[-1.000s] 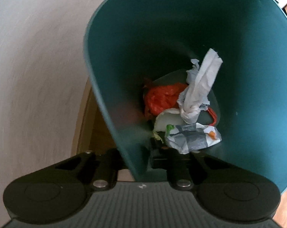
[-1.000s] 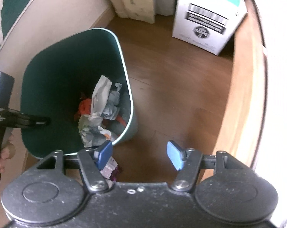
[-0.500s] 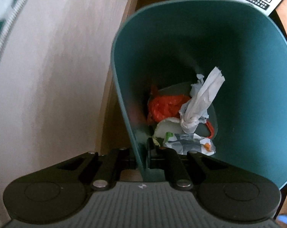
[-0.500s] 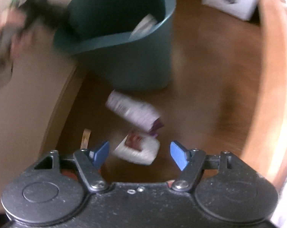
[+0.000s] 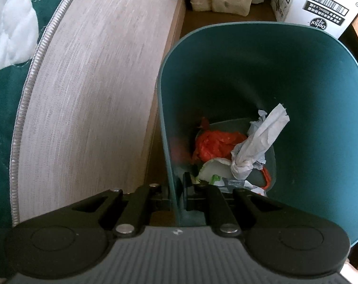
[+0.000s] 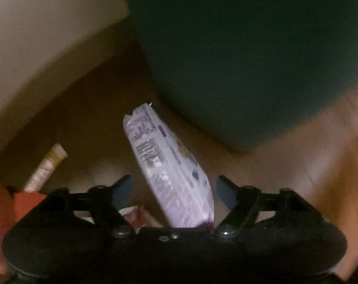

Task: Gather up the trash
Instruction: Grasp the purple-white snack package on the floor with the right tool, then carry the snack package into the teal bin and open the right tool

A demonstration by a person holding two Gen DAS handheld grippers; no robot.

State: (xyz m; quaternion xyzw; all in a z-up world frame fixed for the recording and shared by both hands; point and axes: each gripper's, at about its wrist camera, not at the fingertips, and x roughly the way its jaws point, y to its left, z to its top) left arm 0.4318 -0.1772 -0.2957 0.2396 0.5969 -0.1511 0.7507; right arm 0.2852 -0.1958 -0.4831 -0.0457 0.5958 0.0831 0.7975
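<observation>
A teal waste bin [image 5: 309, 99] holds crumpled trash at its bottom: an orange plastic bag [image 5: 214, 143], a twisted white paper wad [image 5: 257, 146] leaning up beside it, and a printed wrapper [image 5: 238, 183] nearest the near wall. The left tongs [image 5: 179, 189] are clenched on the bin's near rim, one finger inside the wall and one outside.

The bin stands on a brown wooden floor [image 6: 309, 165]. Left of the bin runs a pale fabric bed side [image 5: 96, 94]; beyond the bin sits a white cardboard box [image 5: 321, 11].

In front of the bin, a pale purple packet [image 6: 169, 165] lies on the floor between the spread, released fingers of the right tongs [image 6: 174, 189], low over the floor. A small beige wrapper [image 6: 46, 168] lies further left of the packet.
</observation>
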